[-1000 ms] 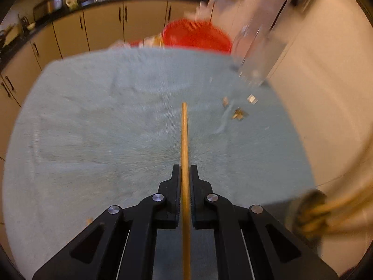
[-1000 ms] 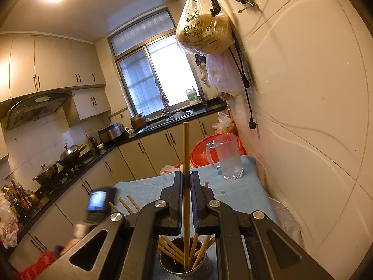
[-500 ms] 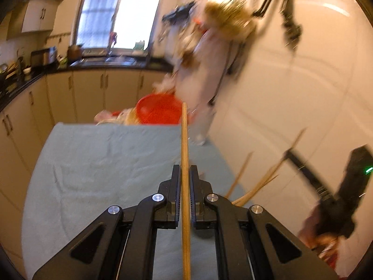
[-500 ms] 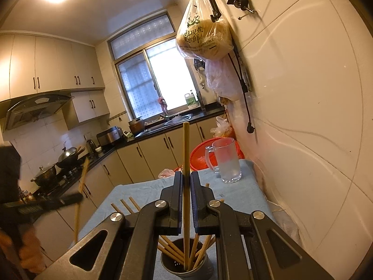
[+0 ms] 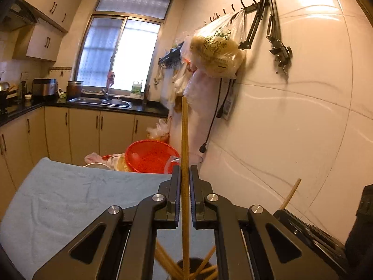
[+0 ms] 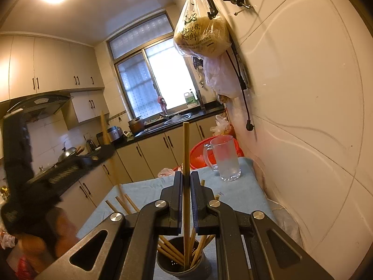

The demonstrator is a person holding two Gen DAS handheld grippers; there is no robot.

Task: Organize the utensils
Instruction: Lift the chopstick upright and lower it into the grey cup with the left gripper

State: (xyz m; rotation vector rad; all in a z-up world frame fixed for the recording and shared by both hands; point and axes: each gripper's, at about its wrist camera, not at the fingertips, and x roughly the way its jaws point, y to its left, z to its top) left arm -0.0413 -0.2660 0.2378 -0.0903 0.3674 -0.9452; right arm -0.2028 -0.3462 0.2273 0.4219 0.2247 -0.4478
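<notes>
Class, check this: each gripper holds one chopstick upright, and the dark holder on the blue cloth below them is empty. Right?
Not quite. The holder is not empty: the right wrist view shows several chopsticks standing in it. Each gripper does hold one chopstick upright over the cloth.

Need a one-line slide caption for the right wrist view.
Right gripper shut on a chopstick standing in the dark holder among others.

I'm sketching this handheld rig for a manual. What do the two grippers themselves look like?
Both look alike. The left gripper and right gripper are matte black, each with two flat, narrow fingers on angular link arms that have triangular cut-outs and round silver pivot bolts. No cables, markings or sleeves show. In the right wrist view, the left gripper appears as a blurred black body.
</notes>
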